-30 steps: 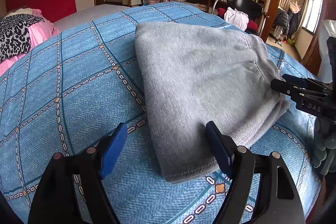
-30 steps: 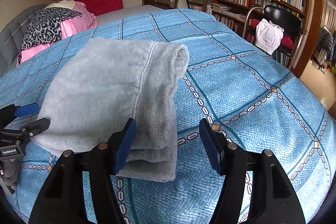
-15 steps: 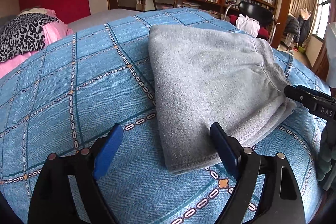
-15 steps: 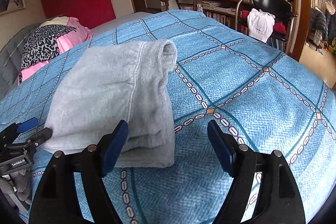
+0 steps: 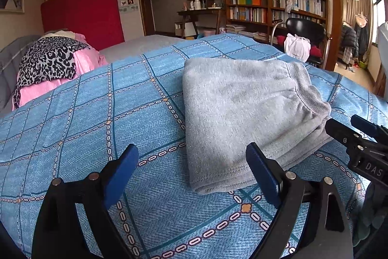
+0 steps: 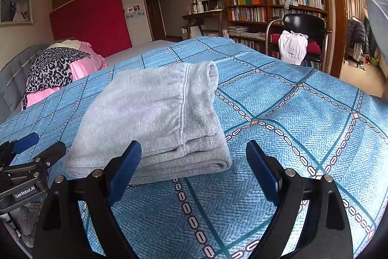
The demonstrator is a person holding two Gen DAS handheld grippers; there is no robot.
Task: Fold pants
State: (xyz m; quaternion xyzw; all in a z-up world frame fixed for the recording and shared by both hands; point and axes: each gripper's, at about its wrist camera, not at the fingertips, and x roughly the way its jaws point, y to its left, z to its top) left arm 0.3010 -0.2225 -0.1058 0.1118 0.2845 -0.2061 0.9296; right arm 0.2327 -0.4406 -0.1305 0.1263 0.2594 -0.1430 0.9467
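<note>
The grey pants [image 5: 245, 111] lie folded into a compact stack on the blue patterned bedspread [image 5: 101, 118]. They also show in the right wrist view [image 6: 150, 118], waistband on the right side. My left gripper [image 5: 191, 171] is open and empty, just in front of the stack's near left corner. My right gripper [image 6: 194, 162] is open and empty, in front of the stack's near right corner. Each gripper shows in the other's view: the right gripper [image 5: 359, 135] and the left gripper [image 6: 31, 149], both clear of the cloth.
Pink and leopard-print bedding [image 5: 51, 64] is piled at the bed's far left. A black chair [image 6: 298, 40] with white and red clothes stands past the bed's far right edge, before bookshelves [image 5: 274, 9]. A doorway [image 6: 359, 40] opens at right.
Both grippers have pulled back and risen from the folded pants, so the stack looks smaller and farther off. The pants have not moved. Both jaws stay open.
</note>
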